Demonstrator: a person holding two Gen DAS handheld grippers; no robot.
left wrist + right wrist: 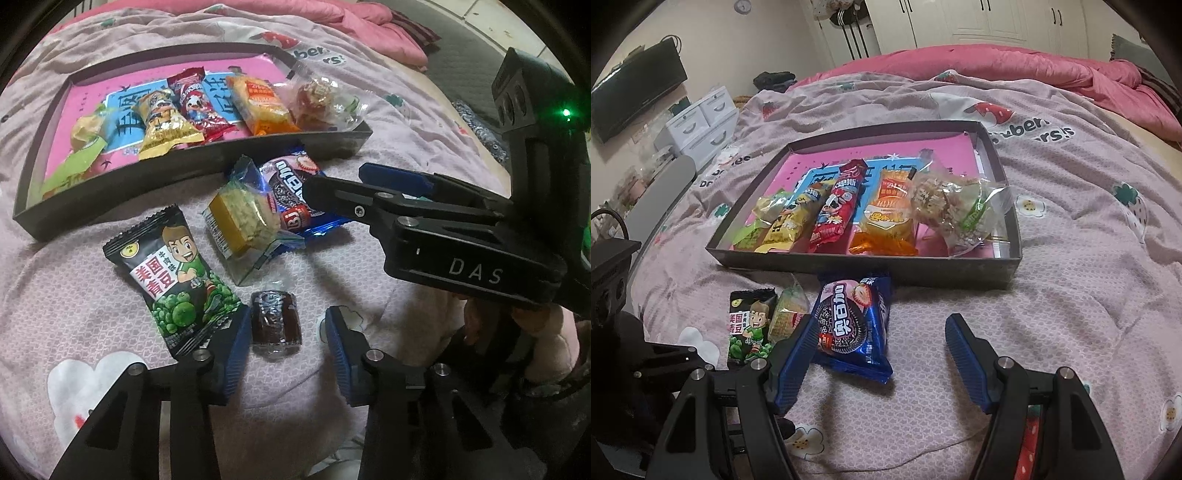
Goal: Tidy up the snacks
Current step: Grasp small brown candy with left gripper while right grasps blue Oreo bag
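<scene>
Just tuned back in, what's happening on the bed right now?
A person is sorting snacks into the shallow box on the bedspread; five packets already lie inside. The left gripper brackets a small dark wrapped candy, one pad against it, the other still apart. The right gripper hangs open at the blue cookie packet. The green pea packet and the rice cake are still outside.

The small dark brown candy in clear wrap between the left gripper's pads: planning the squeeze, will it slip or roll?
The small dark brown candy in clear wrap looks blocky, so probably won't roll. Its glossy film may slip against the pads. The soft pink quilt likely lets it sink when pressed.
</scene>
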